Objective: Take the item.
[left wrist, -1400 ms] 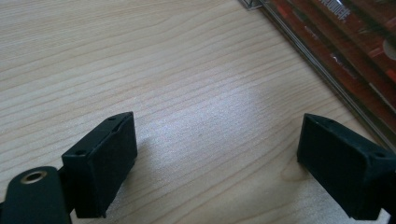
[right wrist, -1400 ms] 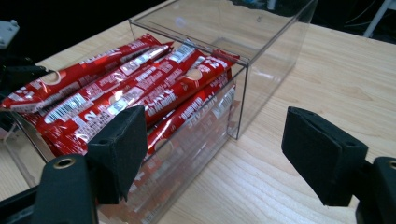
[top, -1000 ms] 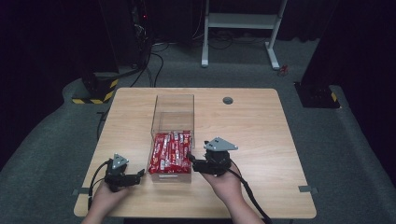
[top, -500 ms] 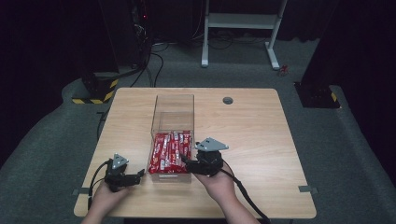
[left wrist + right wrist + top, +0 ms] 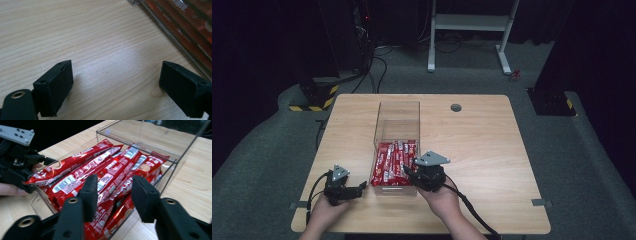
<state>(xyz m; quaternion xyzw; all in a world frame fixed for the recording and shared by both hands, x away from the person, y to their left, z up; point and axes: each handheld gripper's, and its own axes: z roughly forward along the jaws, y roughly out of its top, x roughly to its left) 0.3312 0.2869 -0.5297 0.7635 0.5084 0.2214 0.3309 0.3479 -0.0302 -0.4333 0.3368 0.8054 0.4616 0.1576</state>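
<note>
A clear plastic box [image 5: 397, 112] stands at the middle of the wooden table [image 5: 482, 150]. Its near half holds several red snack bars [image 5: 393, 162]. My right gripper [image 5: 408, 172] is at the box's near right corner, pointing in over the rim. In the right gripper view it [image 5: 113, 187] stands open just above the bars [image 5: 112, 167], gripping none of them. My left gripper [image 5: 361, 187] rests low near the front left, beside the box. It [image 5: 116, 82] is wide open over bare wood, with the box wall [image 5: 160, 22] at the upper right.
A small round grommet [image 5: 456, 107] sits in the table's far right part. Beyond the table are a white desk frame [image 5: 472, 22], floor cables and a black stand with a yellow-striped base [image 5: 314, 95]. Bare wood lies on both sides of the box.
My right gripper has moved left, from beside the box to over its near right corner and the bars. The left gripper has stayed put.
</note>
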